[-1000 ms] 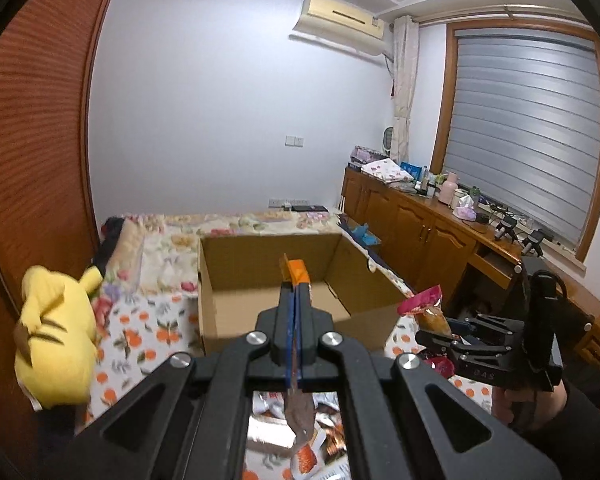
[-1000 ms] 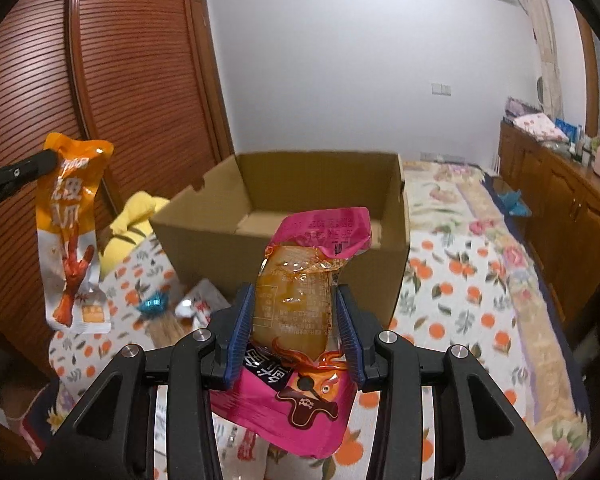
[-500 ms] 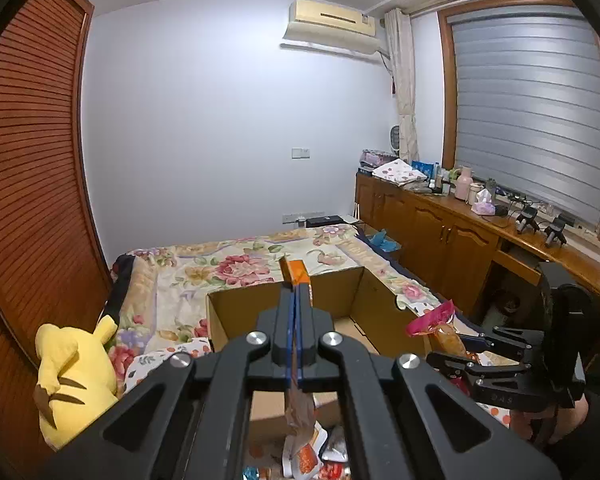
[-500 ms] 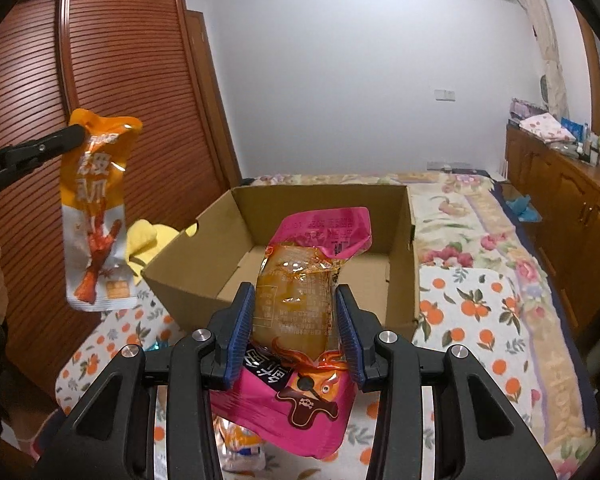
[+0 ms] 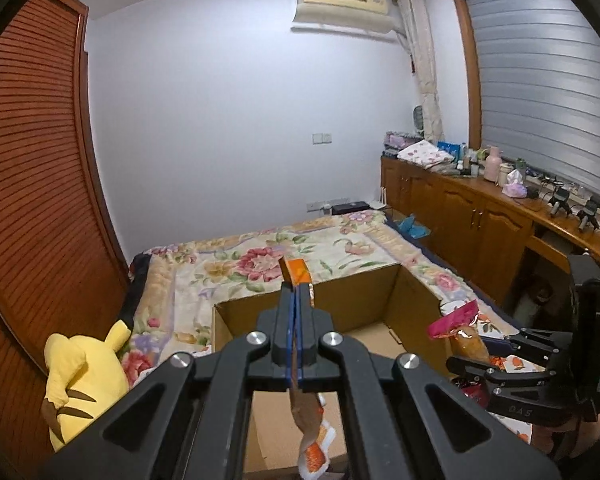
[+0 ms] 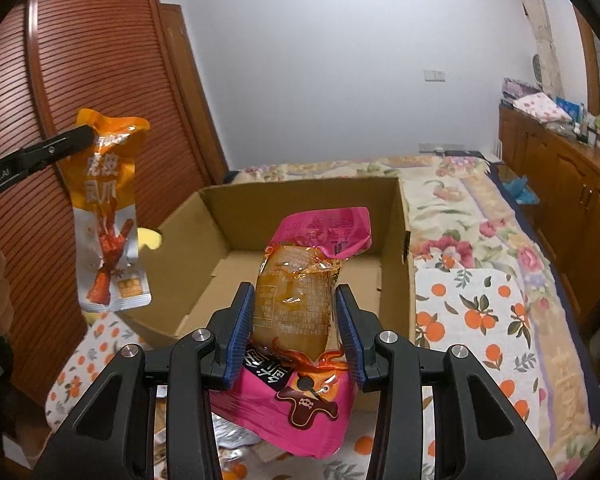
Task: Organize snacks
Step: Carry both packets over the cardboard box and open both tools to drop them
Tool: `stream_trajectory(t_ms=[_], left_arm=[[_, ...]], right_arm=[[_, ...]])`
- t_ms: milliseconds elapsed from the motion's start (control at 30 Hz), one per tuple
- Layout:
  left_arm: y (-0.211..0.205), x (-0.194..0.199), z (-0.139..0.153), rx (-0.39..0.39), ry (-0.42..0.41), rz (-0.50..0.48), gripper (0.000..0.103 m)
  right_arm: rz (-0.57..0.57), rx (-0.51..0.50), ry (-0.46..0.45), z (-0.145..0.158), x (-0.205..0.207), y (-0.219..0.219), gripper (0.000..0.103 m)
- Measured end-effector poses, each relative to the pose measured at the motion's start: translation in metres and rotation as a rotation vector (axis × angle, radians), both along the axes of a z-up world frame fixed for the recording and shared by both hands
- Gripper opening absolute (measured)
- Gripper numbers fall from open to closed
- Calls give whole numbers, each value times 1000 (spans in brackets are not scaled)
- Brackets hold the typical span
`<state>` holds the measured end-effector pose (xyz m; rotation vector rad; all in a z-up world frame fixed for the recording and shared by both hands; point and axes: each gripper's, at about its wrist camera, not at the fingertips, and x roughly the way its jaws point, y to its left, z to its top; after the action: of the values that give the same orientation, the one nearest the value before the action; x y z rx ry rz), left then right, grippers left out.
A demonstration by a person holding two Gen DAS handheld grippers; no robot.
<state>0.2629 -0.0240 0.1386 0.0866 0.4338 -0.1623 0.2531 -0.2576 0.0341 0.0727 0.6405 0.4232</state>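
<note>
An open cardboard box (image 5: 416, 300) (image 6: 204, 232) stands on the bed. My left gripper (image 5: 296, 300) is shut on the top edge of an orange and silver snack pouch (image 5: 300, 276) (image 6: 108, 216), which hangs edge-on over the box's near wall. In the right wrist view that pouch dangles at the left of the box from the left gripper (image 6: 76, 136). My right gripper (image 6: 294, 308) is shut on a pink snack pack with a clear brown middle (image 6: 296, 292) (image 5: 460, 328), held above the box's near edge. In the left wrist view the right gripper (image 5: 480, 354) is at the box's right side.
A floral bedspread (image 5: 260, 256) covers the bed. A yellow plush toy (image 5: 84, 372) leans at the left by the wooden wardrobe doors (image 5: 32, 200). A wooden cabinet (image 5: 480, 216) with clutter runs along the right wall. More snack packs (image 6: 236, 440) lie below my right gripper.
Both grippers have moved forward toward the box and now look into it from higher up. The orange pouch hangs closer to the box. Both grips are unchanged.
</note>
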Motion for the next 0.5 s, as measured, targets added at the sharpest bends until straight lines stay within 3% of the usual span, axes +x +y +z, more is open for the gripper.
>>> stream_trajectory(t_ms=[500], left_arm=[[-2, 20, -37, 20, 86, 23, 4]], right_arm=[[-37, -30, 44, -16, 30, 19, 45]])
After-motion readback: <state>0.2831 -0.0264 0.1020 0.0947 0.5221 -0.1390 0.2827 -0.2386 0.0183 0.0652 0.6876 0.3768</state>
